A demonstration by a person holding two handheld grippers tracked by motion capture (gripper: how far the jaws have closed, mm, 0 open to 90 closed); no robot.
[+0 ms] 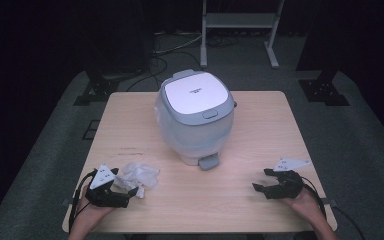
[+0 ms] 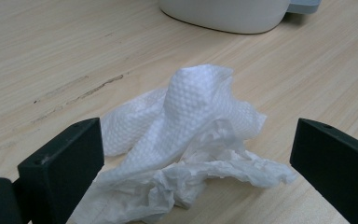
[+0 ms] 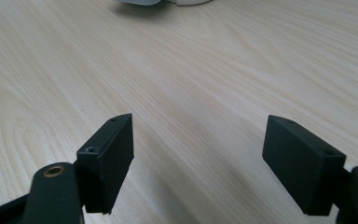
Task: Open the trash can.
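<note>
A crumpled white paper towel [image 1: 139, 176] lies on the wooden table [image 1: 260, 125] near its front left. My left gripper [image 1: 126, 189] sits right beside it. In the left gripper view the towel [image 2: 191, 140] lies between the two black jaws of my left gripper [image 2: 196, 135]; they stand wide apart and neither pad presses on it. My right gripper [image 1: 261, 179] rests near the front right, open, with bare wood between its jaws [image 3: 198, 135]. A white and grey rice cooker [image 1: 195, 117] stands at the table's middle with its lid down.
The cooker's base [image 2: 223, 14] lies beyond the towel. A grey tab [image 1: 208, 161] juts from the cooker's front foot. Behind the table, a metal stand [image 1: 240, 30], cables and dark stand feet [image 1: 325, 90] sit on the grey floor.
</note>
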